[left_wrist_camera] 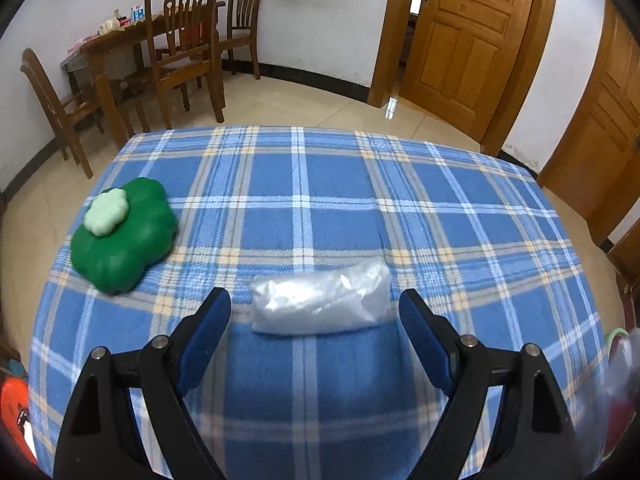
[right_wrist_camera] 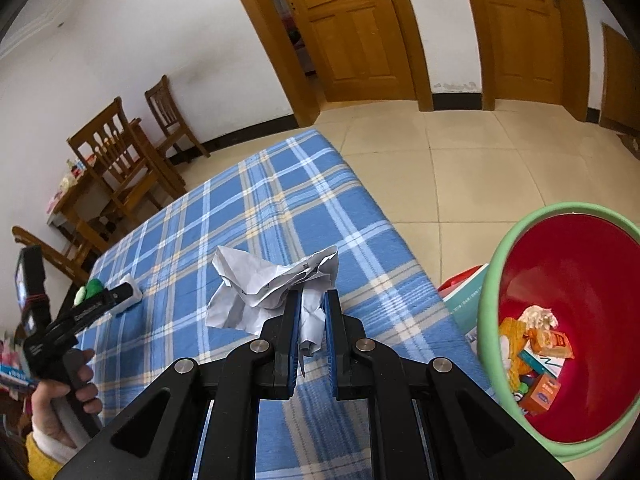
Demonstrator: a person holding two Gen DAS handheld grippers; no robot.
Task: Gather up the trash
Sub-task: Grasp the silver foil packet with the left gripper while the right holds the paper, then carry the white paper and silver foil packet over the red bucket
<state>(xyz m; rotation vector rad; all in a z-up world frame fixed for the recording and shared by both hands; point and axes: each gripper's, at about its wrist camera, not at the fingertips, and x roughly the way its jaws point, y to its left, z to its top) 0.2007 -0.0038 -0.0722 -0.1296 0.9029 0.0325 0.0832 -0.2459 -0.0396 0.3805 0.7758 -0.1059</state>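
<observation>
In the left wrist view a clear crumpled plastic bag (left_wrist_camera: 322,300) lies on the blue plaid tablecloth (left_wrist_camera: 320,200). My left gripper (left_wrist_camera: 314,300) is open, with one finger on each side of the bag, just above the cloth. In the right wrist view my right gripper (right_wrist_camera: 312,300) is shut on a crumpled white paper (right_wrist_camera: 272,284) and holds it above the tablecloth (right_wrist_camera: 240,216). A red bin with a green rim (right_wrist_camera: 568,320) stands on the floor to the right, with several pieces of trash inside. The left gripper (right_wrist_camera: 120,296) shows at far left.
A green flower-shaped object (left_wrist_camera: 124,232) lies at the table's left, also small in the right wrist view (right_wrist_camera: 94,286). Wooden chairs and a dining table (left_wrist_camera: 160,48) stand beyond on the tiled floor. Wooden doors (left_wrist_camera: 472,32) are at the back right.
</observation>
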